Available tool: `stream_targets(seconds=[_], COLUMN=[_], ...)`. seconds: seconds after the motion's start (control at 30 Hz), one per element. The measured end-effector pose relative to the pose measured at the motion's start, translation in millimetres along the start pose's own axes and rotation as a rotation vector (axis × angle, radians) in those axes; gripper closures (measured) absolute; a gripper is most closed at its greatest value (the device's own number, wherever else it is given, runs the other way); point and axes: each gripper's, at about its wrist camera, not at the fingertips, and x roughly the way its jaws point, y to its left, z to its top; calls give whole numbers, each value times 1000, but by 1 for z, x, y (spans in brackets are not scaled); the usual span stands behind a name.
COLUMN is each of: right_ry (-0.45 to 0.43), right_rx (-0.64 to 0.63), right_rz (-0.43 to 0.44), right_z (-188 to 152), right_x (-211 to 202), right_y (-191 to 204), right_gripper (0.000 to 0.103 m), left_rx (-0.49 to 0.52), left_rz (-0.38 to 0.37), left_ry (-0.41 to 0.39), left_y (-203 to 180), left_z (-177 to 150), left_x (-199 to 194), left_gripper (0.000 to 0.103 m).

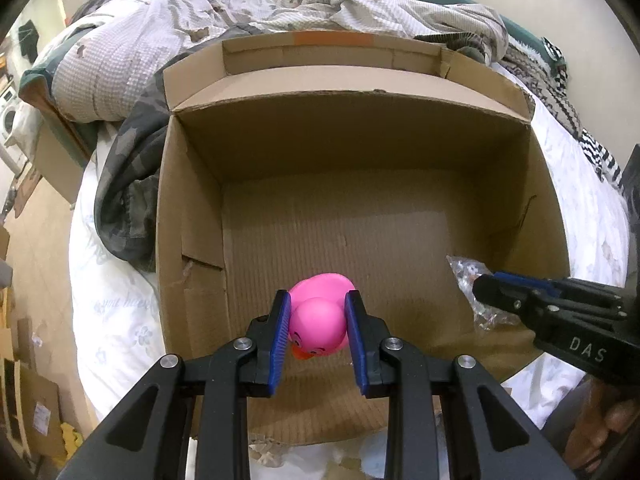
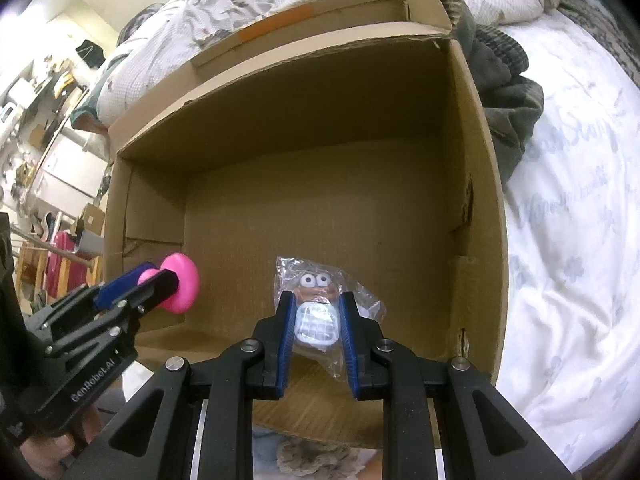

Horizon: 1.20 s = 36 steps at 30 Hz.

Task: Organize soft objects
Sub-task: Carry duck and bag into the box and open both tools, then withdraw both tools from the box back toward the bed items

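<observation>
Holding two toys over the open cardboard box [image 1: 192, 184] on the bed.
Left gripper [image 1: 318, 326] pinches a pink rubber duck [image 1: 320, 320] — right gripper [image 2: 315, 320] pinches a bagged googly-eyed toy [image 2: 316, 300]; both inside the box's near edge.

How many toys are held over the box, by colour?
Pink rubber duck toy: 1, in the left hand-held gripper
Brown googly-eyed toy in clear plastic bag: 1, in the right hand-held gripper
Total: 2, over the open brown cardboard box
</observation>
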Motion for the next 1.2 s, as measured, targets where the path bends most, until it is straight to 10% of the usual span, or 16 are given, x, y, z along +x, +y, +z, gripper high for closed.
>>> stream_targets(seconds=[0.47, 0.53, 0.6, 0.93, 1.2], right_ry=[-25, -29, -30, -131, -184], right_rx=[-6, 1, 8, 1, -1], right_rz=[14, 24, 36, 74, 75], right_z=[-6, -5, -4, -1, -2], right_x=[-6, -7, -8, -29, -42], right_y=[-3, -4, -5, 0, 3], right_gripper=[79, 77, 56, 3, 0], left_rx=[2, 5, 6, -44, -87], left_rz=[1, 3, 30, 73, 80], left_ry=[15, 26, 17, -25, -72], left_y=[-1, -2, -3, 8, 21], left_z=[0, 0, 0, 4, -1], left_x=[1, 2, 0, -12, -37], left_gripper=[77, 61, 34, 34, 34])
